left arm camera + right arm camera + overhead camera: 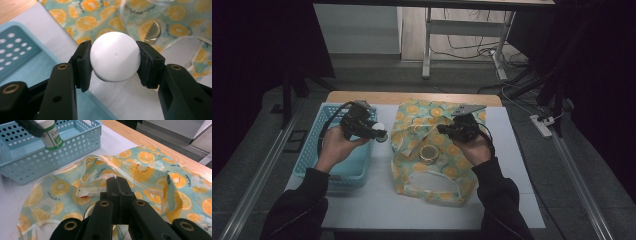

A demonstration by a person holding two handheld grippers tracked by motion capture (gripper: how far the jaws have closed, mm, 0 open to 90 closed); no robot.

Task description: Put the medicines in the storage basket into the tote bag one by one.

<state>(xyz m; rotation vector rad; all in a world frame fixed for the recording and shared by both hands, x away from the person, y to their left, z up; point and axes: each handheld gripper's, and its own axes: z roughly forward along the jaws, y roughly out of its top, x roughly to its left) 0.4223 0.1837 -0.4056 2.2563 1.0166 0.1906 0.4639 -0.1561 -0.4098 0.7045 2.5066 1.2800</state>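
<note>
My left gripper (pixel 376 133) is shut on a small white bottle (pixel 380 134) with a green label, held in the air over the right rim of the light blue basket (pixel 324 150). In the left gripper view the bottle's round white end (pixel 115 60) sits squeezed between both pads (pixel 83 65). My right gripper (pixel 117 181) has its jaws fully together on the upper edge of the orange-print cloth bag (pixel 155 172), which lies on the white table. From above, the right gripper (pixel 451 130) rests on the bag's (pixel 447 170) upper middle. The bottle (pixel 51 137) hangs above the basket (pixel 75 147).
A gold jar lid (pixel 428 152) shows at the bag's middle, and a small white and red packet (pixel 87 192) lies on the cloth beside it. The white mat (pixel 377 205) has bare room in front. A wooden table edge (pixel 412 97) runs along the back.
</note>
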